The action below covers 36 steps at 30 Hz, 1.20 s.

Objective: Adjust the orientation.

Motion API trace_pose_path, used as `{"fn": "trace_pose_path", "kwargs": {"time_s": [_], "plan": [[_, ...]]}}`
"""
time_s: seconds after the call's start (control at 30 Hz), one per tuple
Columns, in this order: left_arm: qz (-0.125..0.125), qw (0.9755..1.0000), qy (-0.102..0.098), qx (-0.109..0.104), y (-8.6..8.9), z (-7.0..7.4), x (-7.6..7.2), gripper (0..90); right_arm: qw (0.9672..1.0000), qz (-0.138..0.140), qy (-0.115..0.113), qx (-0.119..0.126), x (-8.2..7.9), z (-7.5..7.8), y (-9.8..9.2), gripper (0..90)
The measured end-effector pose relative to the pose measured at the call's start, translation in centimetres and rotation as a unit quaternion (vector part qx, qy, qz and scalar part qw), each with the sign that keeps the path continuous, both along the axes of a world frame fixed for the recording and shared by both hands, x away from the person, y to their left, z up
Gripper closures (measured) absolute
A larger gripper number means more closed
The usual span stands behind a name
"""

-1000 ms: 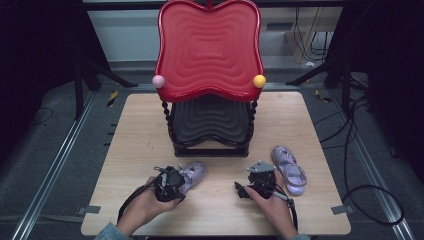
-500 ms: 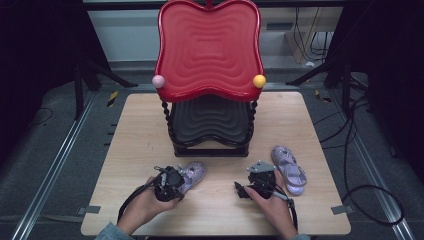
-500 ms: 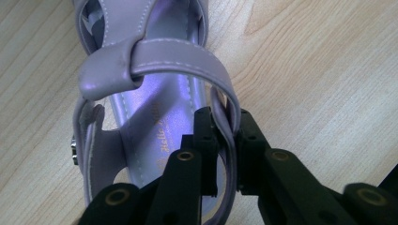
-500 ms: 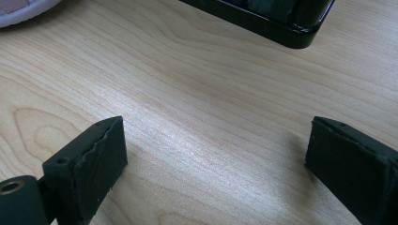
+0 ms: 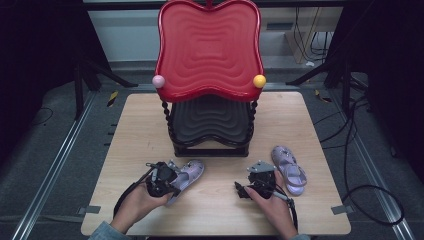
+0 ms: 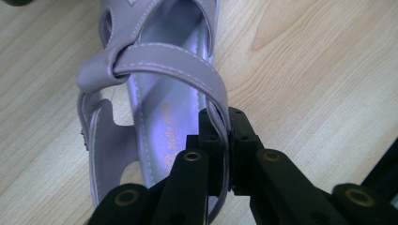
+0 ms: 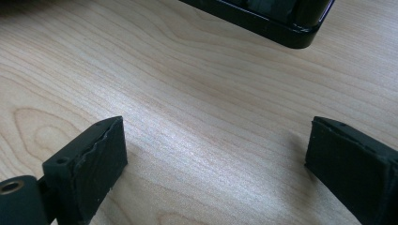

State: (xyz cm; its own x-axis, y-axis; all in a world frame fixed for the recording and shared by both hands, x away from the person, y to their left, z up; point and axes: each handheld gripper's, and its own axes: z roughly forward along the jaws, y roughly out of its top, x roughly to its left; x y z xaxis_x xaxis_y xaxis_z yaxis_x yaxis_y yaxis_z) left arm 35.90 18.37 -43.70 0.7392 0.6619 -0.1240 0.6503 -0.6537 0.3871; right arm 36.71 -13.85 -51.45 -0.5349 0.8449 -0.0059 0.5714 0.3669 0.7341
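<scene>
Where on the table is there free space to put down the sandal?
Bare wood lies between the left claw with its sandal and the right claw, and along both table edges beside the black shelf. The near right is crowded: the other sandal lies there.

In the left gripper view the purple sandal (image 6: 155, 93) runs off the top edge, so its toe is cut off. Small gold words on its sole are too tiny to read. In the right gripper view the black stand (image 7: 277, 18) shows just a bottom corner.
</scene>
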Motion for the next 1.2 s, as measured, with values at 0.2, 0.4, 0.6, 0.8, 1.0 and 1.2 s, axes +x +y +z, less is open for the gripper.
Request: {"fn": "trace_pose_path", "kwargs": {"time_s": [0.2, 0.4, 0.6, 0.8, 1.0, 1.2], "plan": [[0.002, 0.9991, -0.002, -0.043, 0.8, 0.8, 0.2, 86.4, 1.0, 0.0, 0.0, 0.0, 0.0, 0.0, 0.0, 5.9], [-0.007, 0.996, -0.01, -0.089, 0.7, 1.6, 0.0, 86.4, 1.0, 0.0, 0.0, 0.0, 0.0, 0.0, 0.0, 5.9], [-0.003, 0.9921, -0.024, -0.123, 0.5, 2.2, 0.0, 86.4, 1.0, 0.0, -0.001, 0.0, 0.0, 0.0, 0.0, 5.9], [0.0, 0.9879, -0.031, -0.152, 0.3, 3.0, -0.1, 86.4, 1.0, 0.0, 0.0, 0.0, 0.0, 0.0, 0.0, 5.9], [0.008, 0.9826, -0.042, -0.181, -0.1, 3.8, 0.1, 86.4, 1.0, 0.0, -0.001, 0.0, 0.0, 0.0, 0.0, 5.9], [0.016, 0.978, -0.052, -0.202, -0.4, 4.5, 0.2, 86.4, 1.0, 0.0, 0.0, 0.0, 0.0, 0.0, 0.0, 5.9]]}}
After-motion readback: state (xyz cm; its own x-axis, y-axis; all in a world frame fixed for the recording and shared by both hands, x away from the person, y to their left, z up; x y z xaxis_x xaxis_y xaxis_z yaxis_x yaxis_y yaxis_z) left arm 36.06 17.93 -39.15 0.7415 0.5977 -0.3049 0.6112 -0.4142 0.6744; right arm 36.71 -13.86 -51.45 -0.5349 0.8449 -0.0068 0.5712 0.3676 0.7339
